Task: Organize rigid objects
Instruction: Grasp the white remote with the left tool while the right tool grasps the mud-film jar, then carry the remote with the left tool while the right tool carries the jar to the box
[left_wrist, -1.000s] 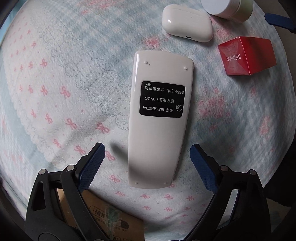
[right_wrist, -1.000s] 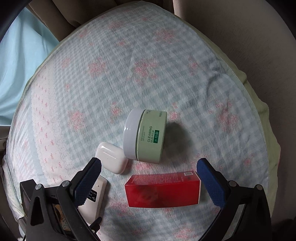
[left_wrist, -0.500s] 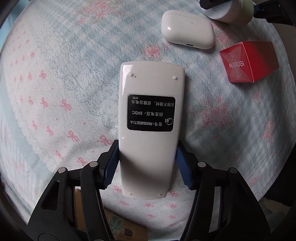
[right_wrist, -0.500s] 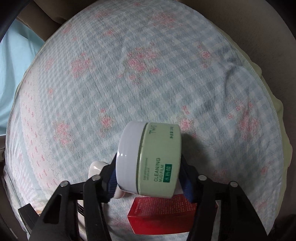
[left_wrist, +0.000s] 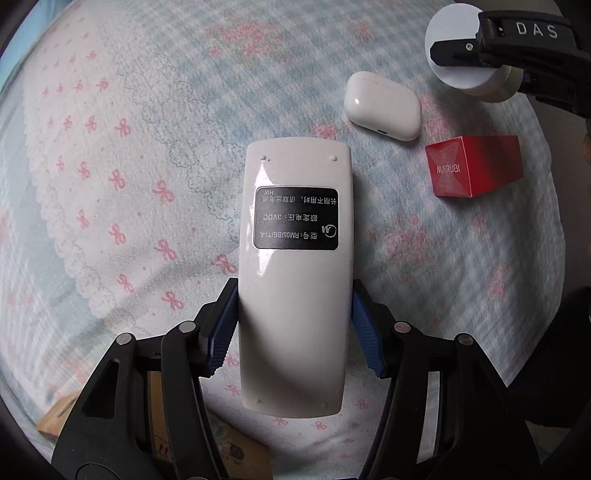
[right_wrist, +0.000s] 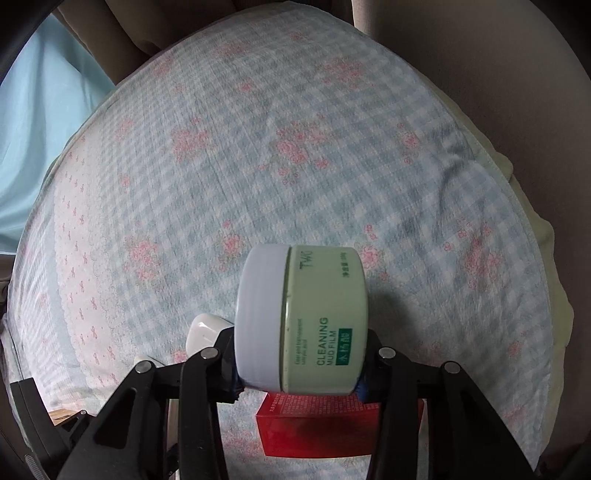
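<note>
On left view only: left tongs (left_wrist: 293, 328) pinching remote (left_wrist: 295, 273); right tongs (right_wrist: 299, 373) pinch jar (right_wrist: 306, 321).

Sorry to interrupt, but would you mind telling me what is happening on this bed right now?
A person is tidying small items with two handheld grippers. The left gripper is shut on a white remote control, held label side up. The right gripper is shut on a green mud film jar. A white earbuds case and a red box lie on the checked bedsheet.
</note>
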